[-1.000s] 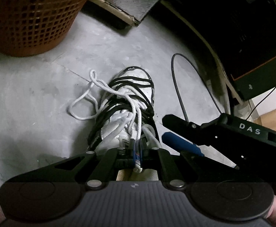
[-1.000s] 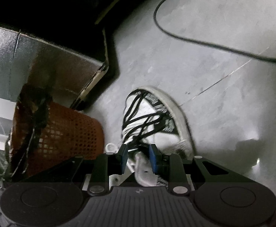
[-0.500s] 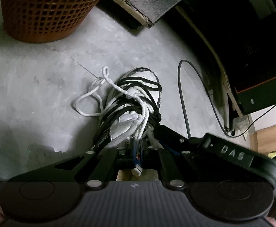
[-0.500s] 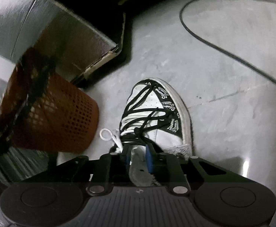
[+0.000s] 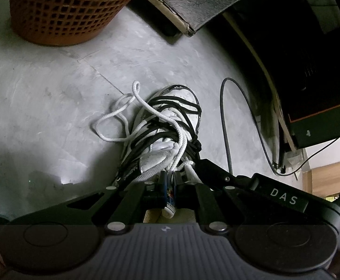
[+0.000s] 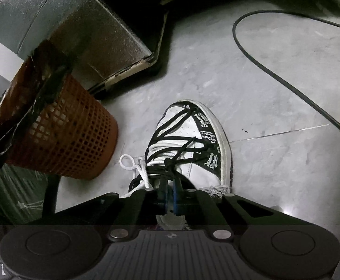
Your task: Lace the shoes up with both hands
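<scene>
A white and black sneaker (image 5: pixel 177 107) stands on the grey floor, crossed by black laces (image 5: pixel 170 128), with a white rope lace (image 5: pixel 114 116) looping off its left side. My left gripper (image 5: pixel 168 177) is shut on a white strand of that lace at the shoe's collar. The right gripper's finger (image 5: pixel 216 172) reaches in from the right, by a white strand there. In the right wrist view the sneaker (image 6: pixel 193 126) points away, and my right gripper (image 6: pixel 169 184) is closing its jaws on a white strand over the collar. What lies under the pads is hidden.
An orange mesh basket (image 5: pixel 65 11) stands left of the shoe, also the basket (image 6: pixel 72 140) in the right wrist view. A silver-faced board (image 6: pixel 88 35) leans behind it. A black cable (image 5: pixel 226 121) curves over the floor right of the shoe. Dark furniture (image 5: pixel 310 46) fills the right side.
The right gripper's jaws went from wide apart to closed on the white strand. Both grippers rolled, so the shoe and basket shifted in the views. The left gripper stayed shut.
</scene>
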Available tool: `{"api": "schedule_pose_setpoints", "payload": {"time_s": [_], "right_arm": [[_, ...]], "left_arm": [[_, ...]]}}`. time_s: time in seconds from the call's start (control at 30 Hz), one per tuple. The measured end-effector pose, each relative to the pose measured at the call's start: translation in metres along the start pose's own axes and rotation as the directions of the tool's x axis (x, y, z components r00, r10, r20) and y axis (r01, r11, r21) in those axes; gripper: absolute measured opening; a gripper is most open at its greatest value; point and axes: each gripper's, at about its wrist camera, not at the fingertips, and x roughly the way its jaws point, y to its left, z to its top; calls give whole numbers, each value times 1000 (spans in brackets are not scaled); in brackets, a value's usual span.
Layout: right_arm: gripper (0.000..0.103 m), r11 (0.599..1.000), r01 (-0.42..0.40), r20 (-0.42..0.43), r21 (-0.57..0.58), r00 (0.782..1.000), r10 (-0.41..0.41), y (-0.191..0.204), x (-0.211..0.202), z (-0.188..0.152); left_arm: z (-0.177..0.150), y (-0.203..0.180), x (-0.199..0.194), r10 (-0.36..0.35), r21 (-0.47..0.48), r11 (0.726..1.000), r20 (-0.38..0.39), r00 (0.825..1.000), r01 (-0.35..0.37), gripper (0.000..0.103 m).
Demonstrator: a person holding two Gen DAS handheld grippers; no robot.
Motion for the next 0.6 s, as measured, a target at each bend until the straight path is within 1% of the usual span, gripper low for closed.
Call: {"api": "schedule_pose_setpoints", "payload": {"time_s": [0.1, 0.13, 0.23, 0.37, 0.4, 0.43, 0.47, 0.53, 0.6], "right_arm": [[4, 1000, 5, 5, -10, 1000, -5, 1, -1, 1], [0, 1000, 10, 12, -18, 1000, -10, 2, -1, 2], [0, 999, 20, 39, -34, 999, -19, 4, -5, 6], [0, 1000, -16, 7, 2, 1000, 16, -1, -4, 13], [1, 1000, -22, -2, 6, 1000, 22, -1, -4, 12], [5, 999, -31, -14, 9, 999, 31, -1, -3, 10], [6, 999, -30, -24, 9, 999, 31, -1, -2, 9], [6, 1000, -8, -17, -2, 1000, 8, 0, -3, 5], [11, 1000, 6, -18, 10, 1000, -6, -3, -3, 5]], "left_arm": [[0, 1, -1, -4, -6, 1000, 1, 1000, 4, 8], [0, 2, -1, -4, -8, 1000, 1, 1000, 4, 8], [1, 4, -2, -6, -16, 1000, 0, 1000, 6, 8], [0, 4, -1, -10, -17, 1000, 1, 1000, 10, 8], [0, 3, -1, -9, -12, 1000, 1, 1000, 9, 8], [0, 3, -1, -11, -12, 1000, 1, 1000, 11, 8], [0, 3, -1, -14, -15, 1000, -1, 1000, 14, 8], [0, 4, 0, -23, -29, 999, -7, 1000, 23, 8], [0, 7, 1, -39, -56, 998, -10, 999, 39, 8]]}}
